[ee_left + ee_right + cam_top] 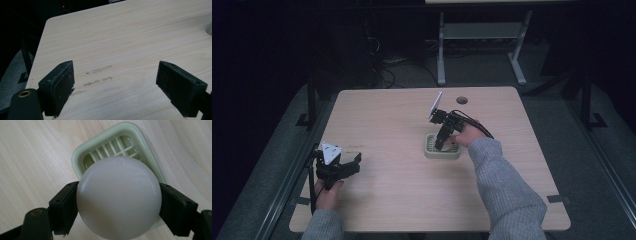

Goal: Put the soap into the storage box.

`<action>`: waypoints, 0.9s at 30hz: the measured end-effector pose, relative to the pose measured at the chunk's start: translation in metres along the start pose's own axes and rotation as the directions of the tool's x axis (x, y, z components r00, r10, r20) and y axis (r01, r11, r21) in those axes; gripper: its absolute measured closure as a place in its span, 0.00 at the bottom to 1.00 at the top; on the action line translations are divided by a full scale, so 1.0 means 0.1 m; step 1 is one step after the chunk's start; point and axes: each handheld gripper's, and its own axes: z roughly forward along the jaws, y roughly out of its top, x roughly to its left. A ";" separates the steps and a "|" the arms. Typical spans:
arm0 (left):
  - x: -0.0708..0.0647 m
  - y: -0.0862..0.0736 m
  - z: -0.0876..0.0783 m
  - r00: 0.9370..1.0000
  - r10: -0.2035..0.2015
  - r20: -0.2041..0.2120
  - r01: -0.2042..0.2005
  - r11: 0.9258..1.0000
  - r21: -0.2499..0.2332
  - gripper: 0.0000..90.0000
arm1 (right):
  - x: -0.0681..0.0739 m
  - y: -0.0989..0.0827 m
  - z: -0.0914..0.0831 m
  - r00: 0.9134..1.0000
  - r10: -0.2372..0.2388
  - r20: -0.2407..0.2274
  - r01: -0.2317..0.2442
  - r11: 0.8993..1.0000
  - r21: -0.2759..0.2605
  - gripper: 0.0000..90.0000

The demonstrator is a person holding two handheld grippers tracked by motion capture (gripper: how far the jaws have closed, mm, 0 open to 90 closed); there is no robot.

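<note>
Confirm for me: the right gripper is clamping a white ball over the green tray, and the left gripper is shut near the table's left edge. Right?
Not quite. The left gripper is open: the left gripper view shows its jaws wide apart over bare table. The right gripper does clamp the white ball over the green tray.

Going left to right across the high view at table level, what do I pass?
Left gripper, open over bare table → green slatted tray → right gripper, reaching down into that tray → the sleeve of the right arm.
</note>
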 end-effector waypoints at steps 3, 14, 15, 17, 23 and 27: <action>0.00 0.00 0.00 1.000 0.000 0.000 0.000 1.000 0.001 0.16 | 0.00 0.01 0.02 1.000 0.004 0.004 -0.004 1.000 0.003 0.25; 0.00 0.00 0.00 1.000 -0.001 -0.001 0.001 1.000 -0.002 0.16 | -0.01 0.02 0.06 1.000 -0.012 0.016 0.012 1.000 0.014 0.25; 0.00 0.00 0.00 1.000 0.001 -0.001 -0.001 1.000 0.001 0.17 | -0.01 0.02 0.06 1.000 -0.012 0.017 0.012 1.000 0.015 0.25; -0.01 0.00 0.00 1.000 0.000 0.000 0.000 1.000 0.001 0.16 | -0.01 0.02 0.06 1.000 -0.013 0.015 0.012 1.000 0.015 0.25; -0.01 0.00 0.00 1.000 0.000 -0.001 0.000 1.000 0.001 0.16 | -0.02 0.02 0.08 1.000 -0.018 0.014 0.018 1.000 0.019 0.25; 0.00 0.00 0.00 1.000 -0.001 -0.001 0.001 1.000 0.000 0.17 | -0.02 0.01 0.09 1.000 -0.023 0.011 0.023 0.999 0.023 0.25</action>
